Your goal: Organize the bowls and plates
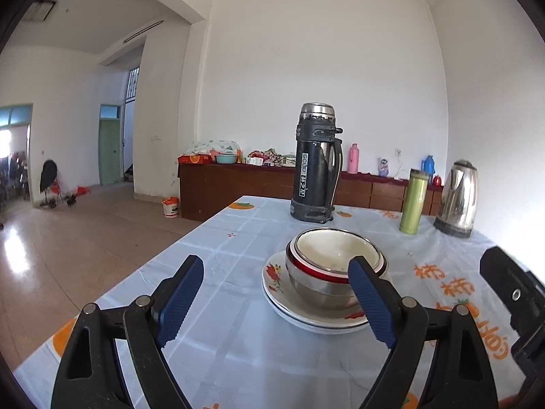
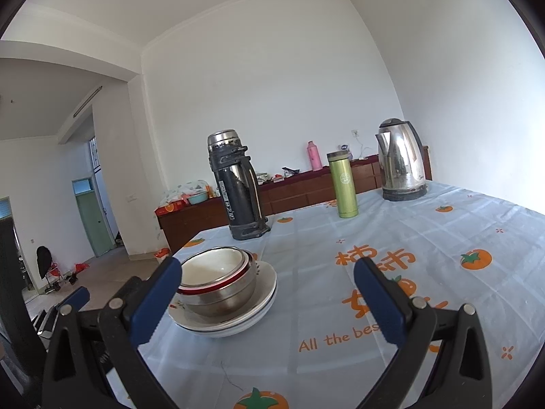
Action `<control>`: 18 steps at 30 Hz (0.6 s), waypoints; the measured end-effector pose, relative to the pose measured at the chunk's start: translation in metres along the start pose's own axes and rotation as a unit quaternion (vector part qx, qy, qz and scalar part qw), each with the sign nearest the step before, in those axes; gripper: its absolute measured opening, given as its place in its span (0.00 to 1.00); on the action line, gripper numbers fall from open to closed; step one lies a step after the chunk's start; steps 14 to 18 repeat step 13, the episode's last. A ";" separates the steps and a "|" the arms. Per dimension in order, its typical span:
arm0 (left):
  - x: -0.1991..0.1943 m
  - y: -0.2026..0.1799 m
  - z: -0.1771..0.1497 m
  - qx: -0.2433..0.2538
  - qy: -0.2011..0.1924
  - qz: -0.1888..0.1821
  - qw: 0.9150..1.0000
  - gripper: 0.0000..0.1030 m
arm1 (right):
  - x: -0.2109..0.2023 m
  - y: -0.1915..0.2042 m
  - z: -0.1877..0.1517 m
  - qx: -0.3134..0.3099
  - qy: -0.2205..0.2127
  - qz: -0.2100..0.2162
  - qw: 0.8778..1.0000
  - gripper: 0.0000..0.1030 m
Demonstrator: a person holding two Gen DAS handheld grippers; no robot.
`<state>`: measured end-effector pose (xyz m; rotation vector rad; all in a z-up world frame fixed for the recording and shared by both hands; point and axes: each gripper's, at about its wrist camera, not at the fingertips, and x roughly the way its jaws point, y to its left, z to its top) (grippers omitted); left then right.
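Hovering wide-jawed, both grippers — left gripper [image 1: 276, 301], right gripper [image 2: 269, 303] — flank stacked bowls [image 1: 335, 266].

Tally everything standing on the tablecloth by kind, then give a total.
Plates: 2, stacked
Bowls: 2, nested on the plates; any more cannot be told
Black thermos flask: 1
Green tumbler: 1
Steel kettle: 1
Total: 7

White walls [image 1: 323, 68], white ceiling. Brown sideboard [image 1: 238, 184] along back wall, cluttered top. Green door [image 1: 109, 151] mid left, barred window [image 1: 133, 83] above it. Glossy tan floor [image 1: 68, 238] lower left, glare, probably from a doorway. Tube light [image 1: 143, 31] upper left.
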<state>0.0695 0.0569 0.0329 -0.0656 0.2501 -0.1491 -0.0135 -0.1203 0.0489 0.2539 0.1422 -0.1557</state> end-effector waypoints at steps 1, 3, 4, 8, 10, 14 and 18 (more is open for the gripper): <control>0.000 0.001 0.000 -0.002 0.001 0.003 1.000 0.86 | 0.000 0.000 0.000 0.000 -0.001 0.000 1.000 1.00; 0.001 0.000 0.000 0.000 0.004 0.003 1.000 0.86 | 0.000 -0.001 0.000 0.001 -0.003 -0.001 1.000 1.00; 0.001 -0.001 0.000 0.002 0.005 0.003 1.000 0.86 | 0.000 -0.001 0.000 0.001 -0.003 -0.001 1.000 1.00; 0.000 -0.004 -0.001 0.012 0.003 0.001 1.000 0.86 | 0.000 -0.002 0.000 0.002 -0.001 -0.001 1.000 1.00; 0.000 -0.006 -0.001 0.016 0.000 0.005 1.000 0.86 | 0.000 -0.002 0.000 0.002 -0.001 -0.001 1.000 1.00; 0.000 -0.005 -0.001 0.014 0.000 0.005 1.000 0.86 | 0.000 -0.002 0.000 0.002 0.000 -0.001 1.000 1.00; 0.000 -0.005 -0.001 0.014 0.000 0.005 1.000 0.86 | 0.000 -0.002 0.000 0.002 0.000 -0.001 1.000 1.00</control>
